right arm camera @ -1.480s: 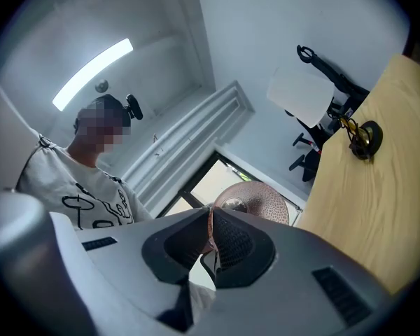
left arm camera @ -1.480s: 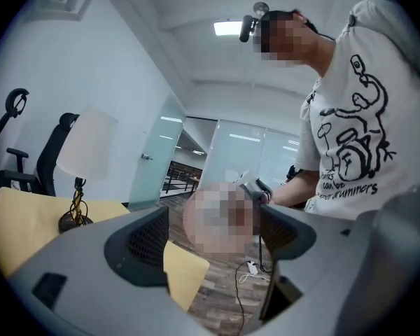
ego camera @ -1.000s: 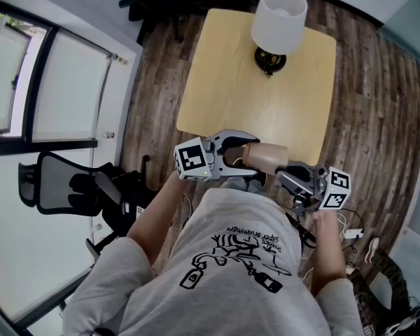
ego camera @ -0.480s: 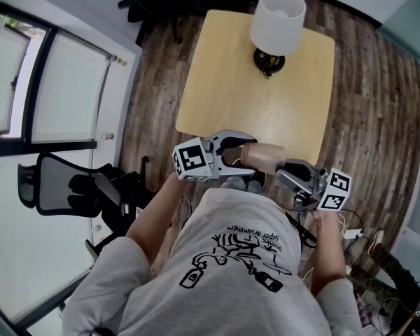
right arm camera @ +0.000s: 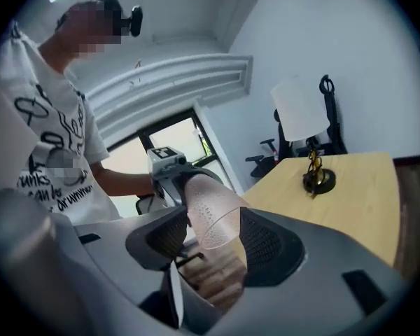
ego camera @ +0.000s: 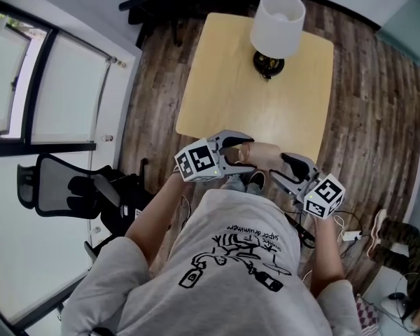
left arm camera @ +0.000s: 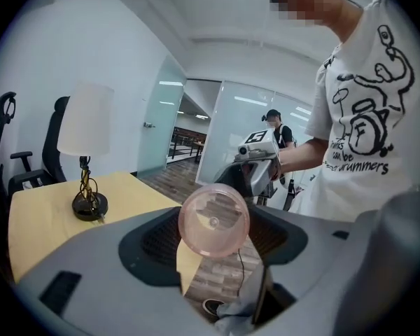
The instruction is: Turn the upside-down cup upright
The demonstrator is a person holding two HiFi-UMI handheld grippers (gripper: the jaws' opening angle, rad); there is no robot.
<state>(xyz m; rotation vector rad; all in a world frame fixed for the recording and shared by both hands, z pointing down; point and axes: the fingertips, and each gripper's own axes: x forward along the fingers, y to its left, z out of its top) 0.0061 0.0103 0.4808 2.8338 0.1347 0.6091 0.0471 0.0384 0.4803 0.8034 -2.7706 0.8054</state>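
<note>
A translucent pink cup [ego camera: 262, 155] lies on its side in the air, just off the near edge of the wooden table [ego camera: 231, 82]. My left gripper [ego camera: 241, 151] is shut on its narrower base end; in the left gripper view the round base [left arm camera: 213, 220] sits pinched between the two jaws. My right gripper [ego camera: 283, 170] faces it from the right. Its jaws have just been opening and now stand apart around the cup's wider rim end [right arm camera: 213, 212], not pressing on it. Both grippers are close to the person's chest.
A table lamp [ego camera: 278, 19] with a white shade stands at the table's far side. A black office chair [ego camera: 63, 184] is on the left by the window. Cables and a plug strip [ego camera: 350, 233] lie on the wood floor at the right.
The right gripper's jaws have come apart off the cup, and that hand has rolled and sunk a little. The left gripper still holds the cup and has dipped slightly.
</note>
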